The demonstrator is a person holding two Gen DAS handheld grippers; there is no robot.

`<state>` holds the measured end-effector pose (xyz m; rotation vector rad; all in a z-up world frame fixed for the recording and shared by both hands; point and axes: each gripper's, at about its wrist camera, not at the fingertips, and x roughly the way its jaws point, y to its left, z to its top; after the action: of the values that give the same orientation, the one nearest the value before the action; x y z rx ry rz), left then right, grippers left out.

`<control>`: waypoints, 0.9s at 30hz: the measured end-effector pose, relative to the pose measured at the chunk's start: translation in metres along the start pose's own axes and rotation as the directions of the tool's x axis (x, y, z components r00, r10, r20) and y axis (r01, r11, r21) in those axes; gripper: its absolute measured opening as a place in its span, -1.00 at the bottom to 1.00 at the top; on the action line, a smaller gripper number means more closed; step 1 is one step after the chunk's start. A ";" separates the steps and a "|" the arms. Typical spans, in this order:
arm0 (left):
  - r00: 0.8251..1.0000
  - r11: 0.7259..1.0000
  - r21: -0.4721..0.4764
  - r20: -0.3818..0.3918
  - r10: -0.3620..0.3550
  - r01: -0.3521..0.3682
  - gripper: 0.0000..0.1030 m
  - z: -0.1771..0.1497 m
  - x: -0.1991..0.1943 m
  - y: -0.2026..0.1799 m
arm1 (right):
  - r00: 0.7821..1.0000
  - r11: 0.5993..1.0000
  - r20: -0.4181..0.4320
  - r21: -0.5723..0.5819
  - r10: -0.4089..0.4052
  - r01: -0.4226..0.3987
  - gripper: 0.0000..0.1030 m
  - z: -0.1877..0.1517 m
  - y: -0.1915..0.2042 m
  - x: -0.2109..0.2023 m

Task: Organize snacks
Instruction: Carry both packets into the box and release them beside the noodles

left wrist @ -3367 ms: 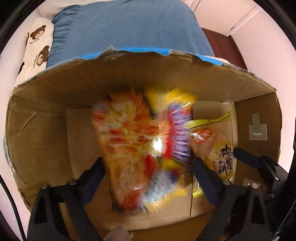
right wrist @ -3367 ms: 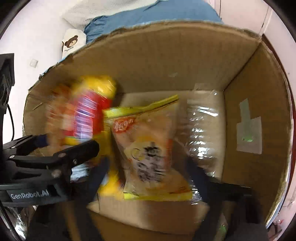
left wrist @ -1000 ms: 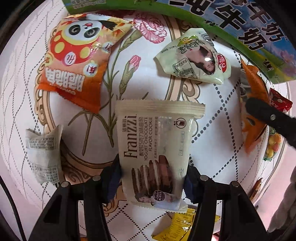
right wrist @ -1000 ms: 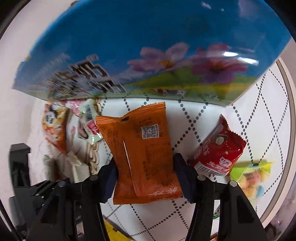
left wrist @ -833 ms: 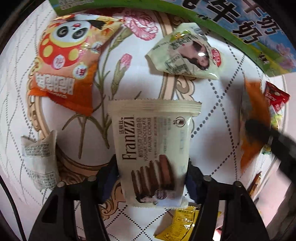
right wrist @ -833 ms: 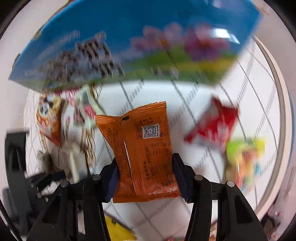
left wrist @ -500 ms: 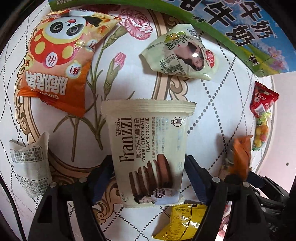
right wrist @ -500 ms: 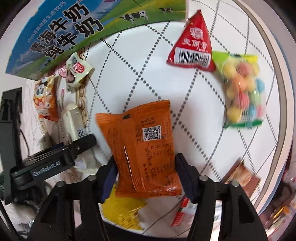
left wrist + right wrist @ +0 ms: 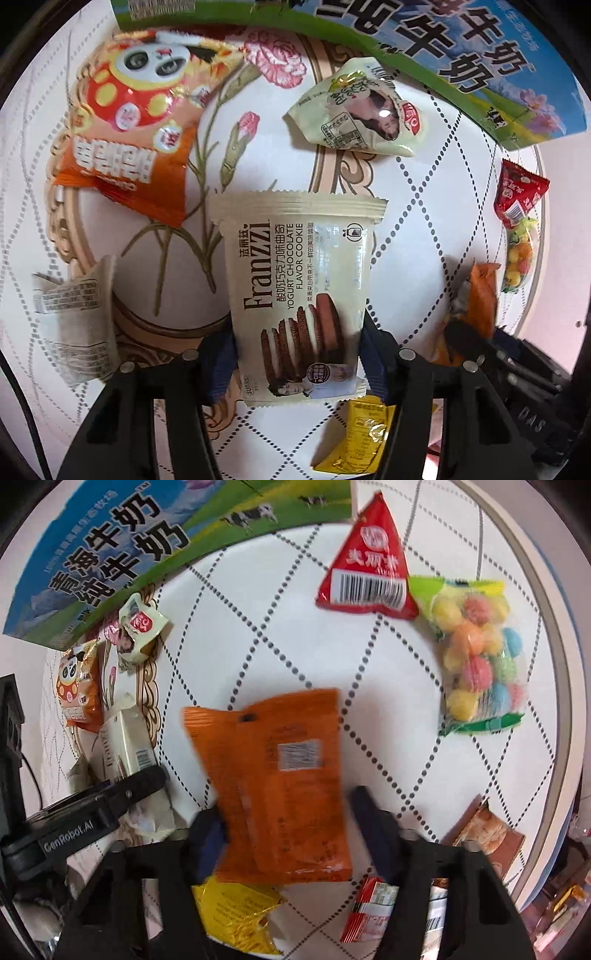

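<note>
My left gripper (image 9: 297, 349) is shut on a cream Franzzi cookie pack (image 9: 299, 288), held above the round patterned table (image 9: 436, 221). My right gripper (image 9: 284, 816) holds an orange snack pack (image 9: 280, 786); the pack is blurred and the right finger stands slightly off its edge. In the right wrist view the left gripper (image 9: 122, 775) and the Franzzi pack (image 9: 125, 746) show at left. In the left wrist view the orange pack (image 9: 476, 306) shows at right.
On the table lie a panda pack (image 9: 133, 122), a pale green pack (image 9: 362, 118), a red triangular pack (image 9: 369, 565), a bag of coloured balls (image 9: 480, 653), a yellow pack (image 9: 236, 912) and a white wrapper (image 9: 77, 317). A milk carton box (image 9: 122, 550) stands at the far side.
Both grippers left the cardboard box, took one pack each from the table and lifted them. In the last half second the right gripper's orange pack shifted and blurred.
</note>
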<state>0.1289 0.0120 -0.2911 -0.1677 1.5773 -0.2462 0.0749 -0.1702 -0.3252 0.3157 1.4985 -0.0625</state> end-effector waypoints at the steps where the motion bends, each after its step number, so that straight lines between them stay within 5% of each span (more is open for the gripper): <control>1: 1.000 1.000 0.010 0.014 0.018 -0.018 0.09 -0.001 -0.006 -0.002 | 1.000 1.000 0.003 0.001 0.002 -0.002 0.12 -0.001 0.004 0.000; 7: 0.996 0.996 0.053 0.055 0.068 -0.071 0.09 -0.017 -0.028 -0.014 | 0.999 0.999 0.022 0.004 0.039 -0.039 0.09 -0.004 0.003 -0.013; 14: 0.991 0.993 0.109 0.133 0.020 -0.034 0.09 -0.032 -0.092 -0.040 | 0.983 0.987 0.086 -0.021 0.163 -0.162 0.08 0.002 0.016 -0.066; 22: 0.962 0.985 0.168 0.263 -0.077 0.034 0.09 0.017 -0.184 -0.076 | 0.933 0.958 0.216 -0.064 0.287 -0.279 0.08 0.053 0.023 -0.153; 27: 0.925 0.979 0.191 0.380 -0.004 -0.074 0.09 0.071 -0.224 -0.075 | 0.913 0.967 0.318 -0.077 0.256 -0.244 0.08 0.119 0.027 -0.186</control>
<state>0.2017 -0.0055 -0.0563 -0.0241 1.1599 -0.3242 0.1816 -0.2020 -0.1326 0.4438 1.1197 0.1129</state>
